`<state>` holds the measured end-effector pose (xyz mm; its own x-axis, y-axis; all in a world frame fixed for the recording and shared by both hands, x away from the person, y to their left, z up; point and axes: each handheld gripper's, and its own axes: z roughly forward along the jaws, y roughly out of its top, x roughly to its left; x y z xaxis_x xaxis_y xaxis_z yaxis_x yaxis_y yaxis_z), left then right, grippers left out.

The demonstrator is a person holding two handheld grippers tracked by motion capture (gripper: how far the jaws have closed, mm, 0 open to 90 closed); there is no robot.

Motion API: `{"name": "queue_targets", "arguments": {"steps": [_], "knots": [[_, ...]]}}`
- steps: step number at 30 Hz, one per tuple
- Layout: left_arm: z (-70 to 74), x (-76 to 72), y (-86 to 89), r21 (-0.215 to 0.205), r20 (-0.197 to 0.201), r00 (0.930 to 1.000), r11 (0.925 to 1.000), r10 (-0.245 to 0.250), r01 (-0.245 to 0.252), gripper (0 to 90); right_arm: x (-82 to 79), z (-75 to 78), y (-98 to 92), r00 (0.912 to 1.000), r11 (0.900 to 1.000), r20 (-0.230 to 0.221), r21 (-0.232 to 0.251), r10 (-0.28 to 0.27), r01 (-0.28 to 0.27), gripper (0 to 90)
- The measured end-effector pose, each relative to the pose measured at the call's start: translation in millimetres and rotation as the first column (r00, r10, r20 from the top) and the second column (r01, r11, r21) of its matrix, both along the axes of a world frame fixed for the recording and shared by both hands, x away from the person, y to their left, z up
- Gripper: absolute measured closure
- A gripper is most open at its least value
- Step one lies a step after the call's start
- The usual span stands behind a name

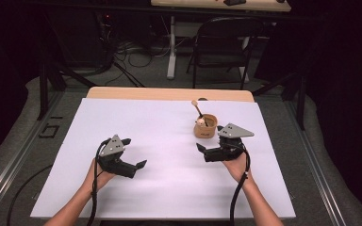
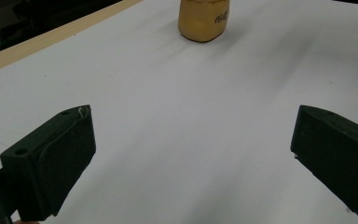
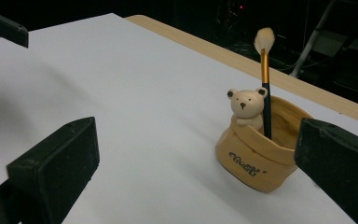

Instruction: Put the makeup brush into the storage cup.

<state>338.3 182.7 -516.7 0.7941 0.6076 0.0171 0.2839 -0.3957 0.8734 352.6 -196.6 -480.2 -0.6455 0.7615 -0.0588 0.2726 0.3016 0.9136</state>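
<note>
I see left gripper [image 1: 131, 154] jaws wide, nothing between | right gripper [image 1: 212, 140] jaws wide, empty, just beside holder | tan bear holder [image 1: 205, 126] upright on white sheet [image 1: 160, 136], right rear | brush [image 3: 265, 84] standing inside holder, bristles up

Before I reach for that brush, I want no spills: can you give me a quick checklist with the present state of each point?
1. Right hand-held gripper open, nothing between its jaws: ok.
2. Left hand-held gripper open and holding nothing: ok.
3. Cup upright on the white board: ok.
4. Brush standing in the cup, bristles up: ok.
5. Brush handle free above the rim, beside the bear figure: ok.
6. Cup fixed to the board: cannot tell.
</note>
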Motion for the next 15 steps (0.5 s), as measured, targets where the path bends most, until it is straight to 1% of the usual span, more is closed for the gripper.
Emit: {"name": "queue_targets", "arguments": {"steps": [1,3,6,9,11,12,13,15], "knots": [[-0.1,0.0,0.0,-0.002,0.003,1.0,1.0,0.001,-0.001,0.0,-2.1,-1.2,0.0,1.0,1.0,0.008,0.001,0.003,-0.003,0.0],[0.2,-0.7,0.3,-0.002,0.01,0.9999,1.0,0.002,-0.002,0.0,-5.5,-3.9,-0.3,0.9999,1.0,0.01,-0.002,0.008,-0.008,0.0],[-0.6,-3.0,1.6,-0.016,0.02,0.9998,0.9998,-0.008,0.008,0.0,-10.7,-8.6,-1.3,0.9998,1.0,0.017,-0.001,0.003,-0.003,0.0],[-4.1,-7.1,4.6,-0.007,0.016,0.9999,1.0,-0.002,0.003,0.0,-17.7,-12.7,-2.0,0.9995,1.0,0.03,0.004,-0.005,0.005,0.0],[-5.3,-9.0,7.3,-0.008,0.015,0.9999,1.0,0.002,-0.002,0.0,-22.5,-15.3,-2.1,0.9993,1.0,0.037,0.004,-0.002,0.002,0.0],[-5.5,-9.7,8.8,-0.011,0.016,0.9998,0.9999,0.006,-0.006,0.0,-24.7,-16.3,-1.7,0.9992,1.0,0.04,0.0,0.0,0.0,0.0],[-5.9,-10.9,9.9,-0.022,0.015,0.9998,0.9997,0.014,-0.014,0.0,-26.9,-17.3,-1.2,0.9991,1.0,0.043,-0.003,0.0,0.0,0.0],[-6.4,-12.8,12.1,-0.033,0.024,0.9995,0.9993,0.02,-0.019,0.0,-31.6,-18.9,-1.1,0.9988,1.0,0.048,-0.001,0.005,-0.005,0.0]]}}
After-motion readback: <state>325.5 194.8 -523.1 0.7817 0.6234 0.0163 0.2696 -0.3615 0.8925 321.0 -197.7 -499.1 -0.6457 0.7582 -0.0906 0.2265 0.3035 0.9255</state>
